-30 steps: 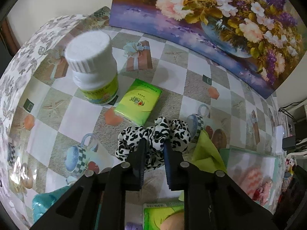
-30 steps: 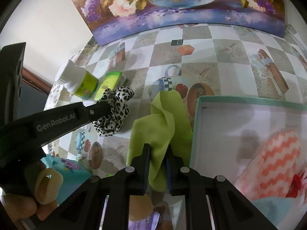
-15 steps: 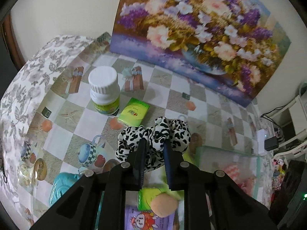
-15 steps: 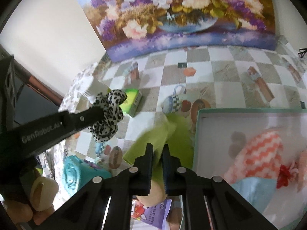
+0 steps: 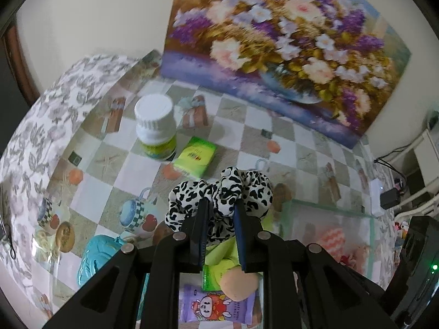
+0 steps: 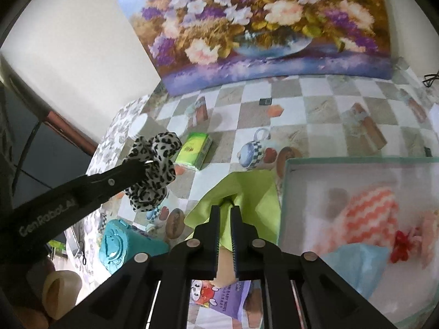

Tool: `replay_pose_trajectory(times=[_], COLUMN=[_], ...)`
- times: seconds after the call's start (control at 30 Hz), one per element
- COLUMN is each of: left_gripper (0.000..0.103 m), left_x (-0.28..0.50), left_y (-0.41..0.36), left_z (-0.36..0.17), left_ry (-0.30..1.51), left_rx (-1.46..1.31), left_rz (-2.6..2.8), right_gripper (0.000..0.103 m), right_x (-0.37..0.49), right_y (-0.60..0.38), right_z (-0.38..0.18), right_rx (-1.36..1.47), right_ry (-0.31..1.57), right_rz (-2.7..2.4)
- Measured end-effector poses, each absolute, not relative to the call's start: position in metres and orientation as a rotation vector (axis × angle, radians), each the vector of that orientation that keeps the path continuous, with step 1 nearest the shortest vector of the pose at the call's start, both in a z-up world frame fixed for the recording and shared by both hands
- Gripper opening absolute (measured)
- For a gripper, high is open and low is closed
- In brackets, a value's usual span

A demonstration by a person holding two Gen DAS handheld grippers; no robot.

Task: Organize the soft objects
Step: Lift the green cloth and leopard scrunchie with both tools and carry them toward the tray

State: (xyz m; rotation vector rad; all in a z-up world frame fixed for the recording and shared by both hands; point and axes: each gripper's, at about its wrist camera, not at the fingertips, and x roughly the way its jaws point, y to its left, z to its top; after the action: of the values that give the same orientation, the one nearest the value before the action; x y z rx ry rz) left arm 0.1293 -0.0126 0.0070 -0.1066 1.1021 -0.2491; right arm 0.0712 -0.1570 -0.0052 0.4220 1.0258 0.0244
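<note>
Left tool (image 5: 221,205) clenched on the spotted scrunchie (image 5: 219,192), held up above the checkered surface (image 5: 131,170). Right tool (image 6: 225,212) pinches the green cloth (image 6: 247,192), lifted just beside the open box (image 6: 285,192), where an orange zigzag cloth (image 6: 367,213) lies inside.

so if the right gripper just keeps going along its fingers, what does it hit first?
Probably the checkered table, near the left edge of the box. The right gripper is shut on the green cloth, which hangs in that line, so depth past it is unclear.
</note>
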Motion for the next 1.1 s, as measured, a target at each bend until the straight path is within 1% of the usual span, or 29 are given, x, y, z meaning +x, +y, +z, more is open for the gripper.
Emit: replay_pose_trajectory(times=[0.17, 0.2, 0.27, 0.3, 0.33, 0.4, 0.47, 0.5, 0.7, 0.77, 0.8, 0.83, 0.87, 0.9, 0.93, 1.03, 1.1], left_gripper=[0.019, 0.019, 0.019, 0.019, 0.019, 0.019, 0.019, 0.019, 0.019, 0.019, 0.019, 0.019, 0.019, 0.019, 0.019, 0.019, 0.019], left_x=[0.138, 0.139, 0.141, 0.141, 0.142, 0.143, 0.144, 0.145, 0.147, 0.148, 0.148, 0.148, 0.148, 0.148, 0.148, 0.148, 0.148], left_y=[-0.003, -0.002, 0.001, 0.003, 0.003, 0.004, 0.006, 0.006, 0.006, 0.005, 0.005, 0.005, 0.005, 0.005, 0.005, 0.006, 0.006], left_z=[-0.006, -0.008, -0.009, -0.009, -0.009, -0.008, -0.009, -0.010, -0.013, -0.014, -0.015, -0.015, -0.015, -0.015, -0.015, -0.015, -0.016], left_ry=[1.131, 1.135, 1.138, 1.136, 1.133, 1.132, 1.135, 1.138, 1.152, 1.156, 1.158, 1.158, 1.158, 1.158, 1.158, 1.159, 1.163], left_rx=[-0.122, -0.125, -0.130, -0.128, -0.125, -0.125, -0.129, -0.131, -0.132, -0.134, -0.134, -0.133, -0.133, -0.133, -0.133, -0.135, -0.141], left_rz=[-0.204, -0.199, -0.187, -0.180, -0.175, -0.171, -0.172, -0.172, -0.175, -0.177, -0.178, -0.179, -0.180, -0.180, -0.181, -0.182, -0.184], right_gripper=[0.011, 0.013, 0.022, 0.029, 0.032, 0.033, 0.039, 0.046, 0.046, 0.046, 0.043, 0.034, 0.029, 0.017, 0.011, 0.005, 0.005], right_x=[0.082, 0.084, 0.088, 0.089, 0.090, 0.093, 0.096, 0.098, 0.103, 0.103, 0.103, 0.103, 0.102, 0.102, 0.102, 0.101, 0.099], right_y=[-0.156, -0.155, -0.152, -0.151, -0.149, -0.146, -0.142, -0.139, -0.128, -0.126, -0.125, -0.124, -0.122, -0.120, -0.120, -0.123, -0.127], right_z=[-0.030, -0.035, -0.042, -0.045, -0.048, -0.053, -0.058, -0.061, -0.076, -0.082, -0.084, -0.085, -0.085, -0.085, -0.086, -0.084, -0.081], right_rx=[0.456, 0.454, 0.444, 0.440, 0.434, 0.419, 0.399, 0.386, 0.297, 0.268, 0.255, 0.231, 0.190, 0.161, 0.156, 0.175, 0.200], right_ry=[1.075, 1.085, 1.104, 1.110, 1.118, 1.131, 1.145, 1.152, 1.206, 1.228, 1.238, 1.241, 1.247, 1.251, 1.249, 1.237, 1.220], right_rz=[0.038, 0.040, 0.038, 0.036, 0.033, 0.030, 0.032, 0.031, 0.020, 0.016, 0.012, 0.003, -0.014, -0.024, -0.017, -0.006, -0.005])
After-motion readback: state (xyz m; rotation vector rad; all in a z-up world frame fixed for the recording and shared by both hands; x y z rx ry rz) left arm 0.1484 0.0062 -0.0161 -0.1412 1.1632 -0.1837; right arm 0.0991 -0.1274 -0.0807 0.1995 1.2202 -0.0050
